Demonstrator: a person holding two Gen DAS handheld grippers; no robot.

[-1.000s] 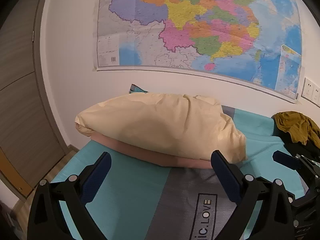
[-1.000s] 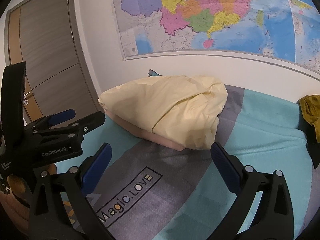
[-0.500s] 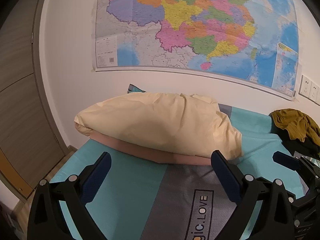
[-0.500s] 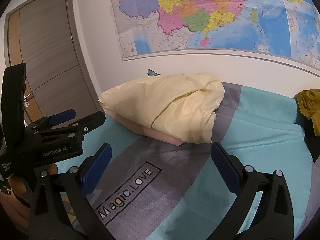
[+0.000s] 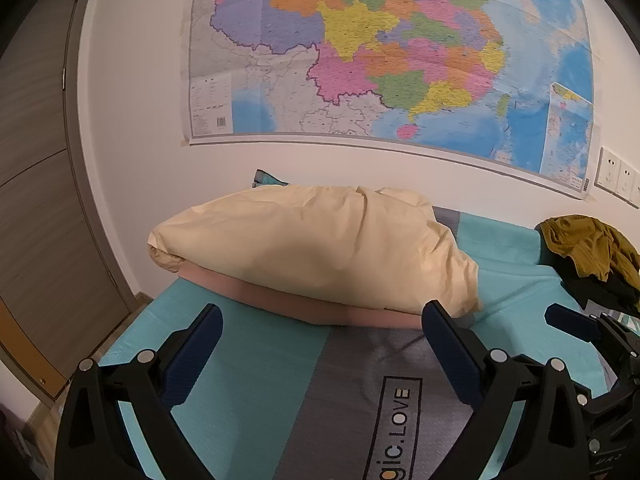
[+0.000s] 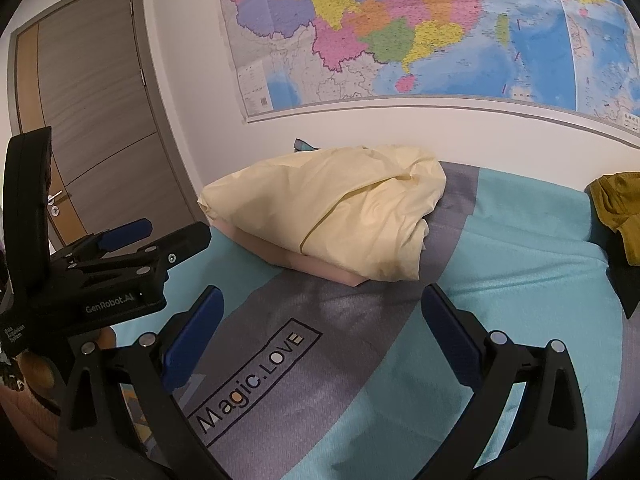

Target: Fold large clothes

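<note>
Nearest in the right wrist view, the right gripper (image 6: 320, 332) is holding its blue-padded fingers (image 6: 192, 336) spread wide with nothing between them, hovering above the teal-and-grey bedspread printed "Magic.LOVE" (image 6: 256, 380); only this view is showing the whole printed label, the grey-brown wooden door with its handle (image 6: 100, 120), and the left gripper (image 6: 160, 236) from the side, reaching in at the left edge with its black body level and pointing toward the bedding. The left wrist view is showing that left gripper (image 5: 320, 340) head-on, its jaws also gaping wide and empty over the bedspread (image 5: 248, 380), and it is catching the tip of the right gripper (image 5: 572, 324) poking in at the lower right. Beyond both pairs of fingers, a pale yellow folded duvet (image 5: 316, 248) is lying on a flat pink folded layer (image 5: 304, 304) toward the far side of the bed, untouched by either tool. To the right, a crumpled olive-mustard garment (image 5: 588, 248) is sitting heaped on dark cloth near the bed's edge, well apart from the grippers; the right wrist view is cropping it to a sliver (image 6: 616, 208). Only the left wrist view is showing white wall sockets (image 5: 618, 176). Farthest back, a large colourful wall map (image 5: 400, 52) is hanging above the bed.
</note>
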